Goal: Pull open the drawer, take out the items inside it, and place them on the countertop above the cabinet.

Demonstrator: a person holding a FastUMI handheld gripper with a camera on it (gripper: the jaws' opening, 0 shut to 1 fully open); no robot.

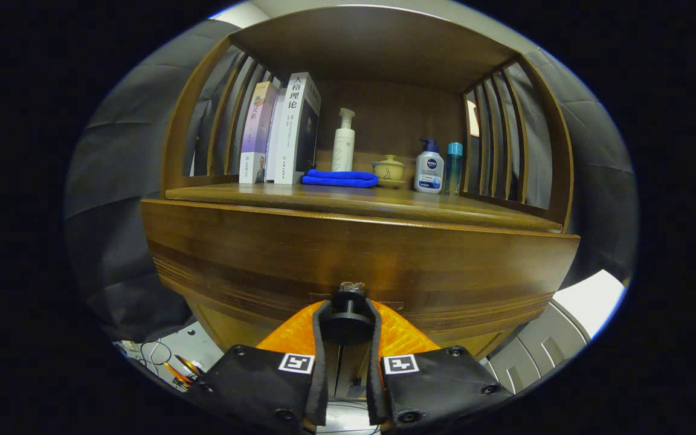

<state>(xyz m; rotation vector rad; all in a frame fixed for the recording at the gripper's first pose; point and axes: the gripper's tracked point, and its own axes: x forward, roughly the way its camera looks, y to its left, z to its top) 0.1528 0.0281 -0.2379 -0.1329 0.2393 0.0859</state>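
Fingers [322, 320] of gripper [348, 317] pinch dark round knob [348, 319] of drawer [354, 266], both pressing its sides. Drawer front flush under countertop [444, 212], contents hidden. On countertop beyond: folded blue cloth [340, 178] near middle; standing books [281, 130] at one end, just behind cloth; white pump bottle [343, 142] at back; small lidded pot [389, 169] beside cloth; pump bottle with blue top [429, 167] touching or just beside slim teal bottle [454, 167]. Slatted side panels [499, 133] flank shelf.
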